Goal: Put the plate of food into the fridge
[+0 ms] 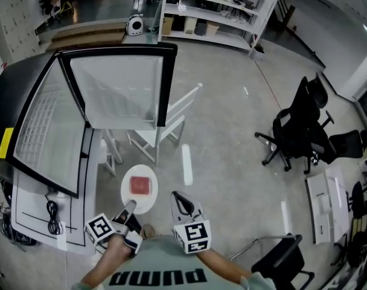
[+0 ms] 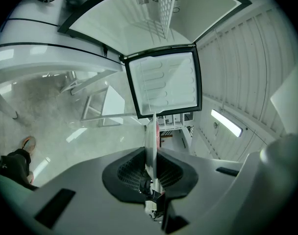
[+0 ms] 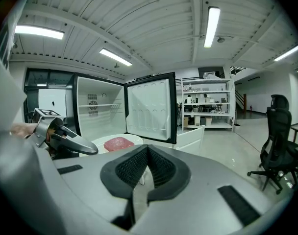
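Note:
A round white plate [image 1: 128, 191] with a red slab of food [image 1: 141, 185] on it is held out in front of the open fridge [image 1: 44, 125]. The fridge door [image 1: 120, 89] is swung wide. My left gripper [image 1: 130, 208] is shut on the plate's near rim. In the left gripper view the plate [image 2: 151, 141] stands edge-on between the jaws of the left gripper [image 2: 152, 155]. My right gripper [image 1: 182, 203] hangs just right of the plate, shut and holding nothing. The right gripper view shows the right gripper [image 3: 147, 150], the plate [image 3: 97, 142], the food [image 3: 118, 143] and the fridge's white shelves [image 3: 97, 112].
A white chair [image 1: 171, 118] stands by the fridge door. Black office chairs [image 1: 305, 128] are at the right and a shelf rack [image 1: 213, 8] at the back. A white surface with a black cable [image 1: 51, 215] lies at the left, beside the fridge.

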{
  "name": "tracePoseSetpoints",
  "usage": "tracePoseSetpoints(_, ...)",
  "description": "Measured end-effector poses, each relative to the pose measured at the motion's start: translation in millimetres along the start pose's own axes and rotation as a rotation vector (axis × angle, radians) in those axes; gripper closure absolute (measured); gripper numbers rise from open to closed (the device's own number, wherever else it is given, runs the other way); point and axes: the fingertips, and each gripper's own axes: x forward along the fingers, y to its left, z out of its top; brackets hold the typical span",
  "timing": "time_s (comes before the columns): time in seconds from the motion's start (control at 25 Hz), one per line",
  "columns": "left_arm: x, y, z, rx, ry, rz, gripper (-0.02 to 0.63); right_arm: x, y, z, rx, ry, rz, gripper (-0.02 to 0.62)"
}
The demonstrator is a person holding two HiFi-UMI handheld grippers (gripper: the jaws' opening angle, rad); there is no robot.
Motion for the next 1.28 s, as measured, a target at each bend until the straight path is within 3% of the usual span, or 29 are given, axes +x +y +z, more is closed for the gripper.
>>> tracePoseSetpoints(0.68, -11.4, 9.7, 66.7, -0.002, -0.053, -0.012, 0.565, 62.2, 46.9, 22.9, -0.049, -0.011, 0.068, 0.591)
tracePoseSetpoints(1.28, -22.0, 15.4, 91.6, -0.013, -0.128, 0.016, 0.565, 87.0, 63.1, 28.6, -0.074, 0.001, 0.145, 0.591)
